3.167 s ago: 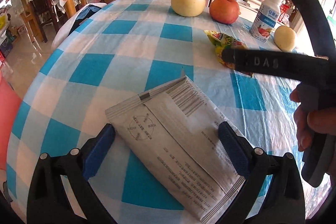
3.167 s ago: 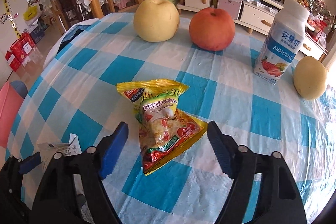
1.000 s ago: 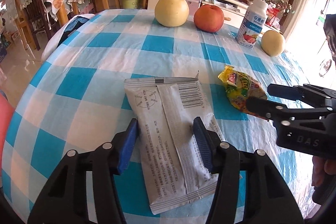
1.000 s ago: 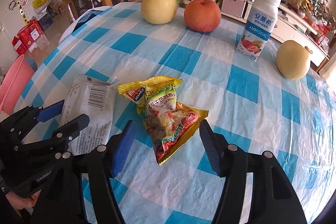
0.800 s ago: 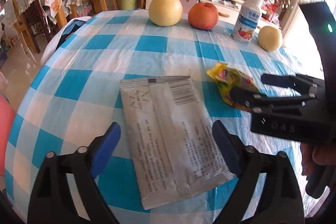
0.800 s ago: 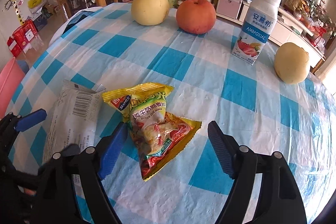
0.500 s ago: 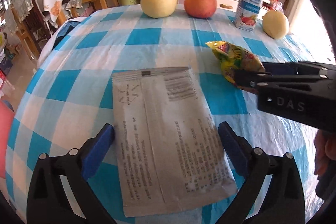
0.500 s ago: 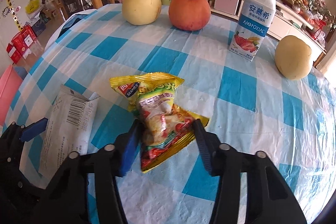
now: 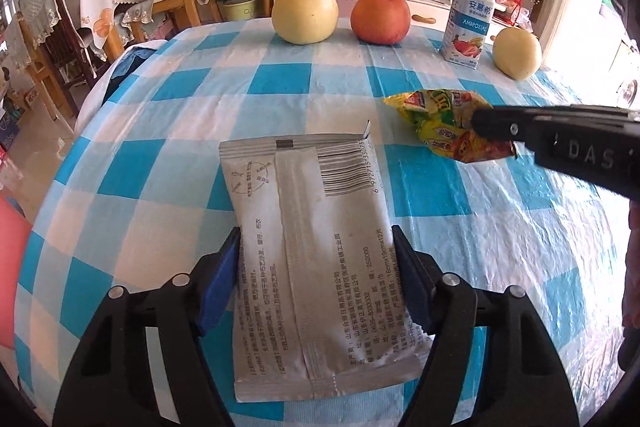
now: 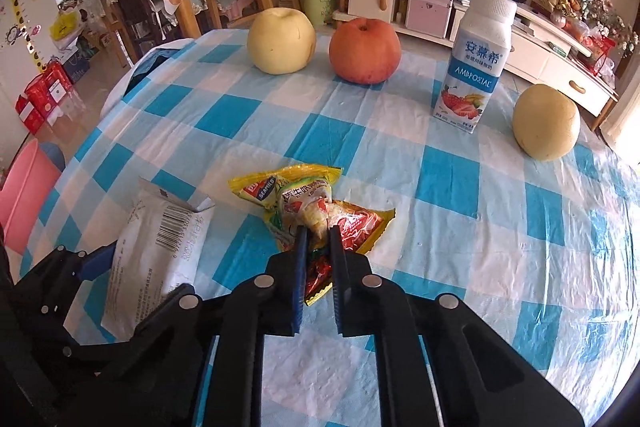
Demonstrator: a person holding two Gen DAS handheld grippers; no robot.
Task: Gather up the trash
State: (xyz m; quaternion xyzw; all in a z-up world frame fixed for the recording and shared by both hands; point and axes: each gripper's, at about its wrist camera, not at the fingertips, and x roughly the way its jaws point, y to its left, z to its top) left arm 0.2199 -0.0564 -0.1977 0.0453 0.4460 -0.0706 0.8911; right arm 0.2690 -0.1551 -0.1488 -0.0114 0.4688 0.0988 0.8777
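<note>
- grey foil wrapper [image 9: 312,251]: flat, back side up w/ centre seam, barcode + small black print. top end torn open, a corner flap sticking up. lies lengthwise on the blue/white check tablecloth [image 9: 160,131], near end toward the left wrist cam, torn end pointing at the fruit. its long edges run right by the blue pads either side.
- yellow snack packet [image 10: 316,215]: crinkled, yellow top w/ red/green print, red lower part. just right of the grey wrapper, apart from it. pinched at its middle, bunched up there, ends splayed out on the cloth.
</note>
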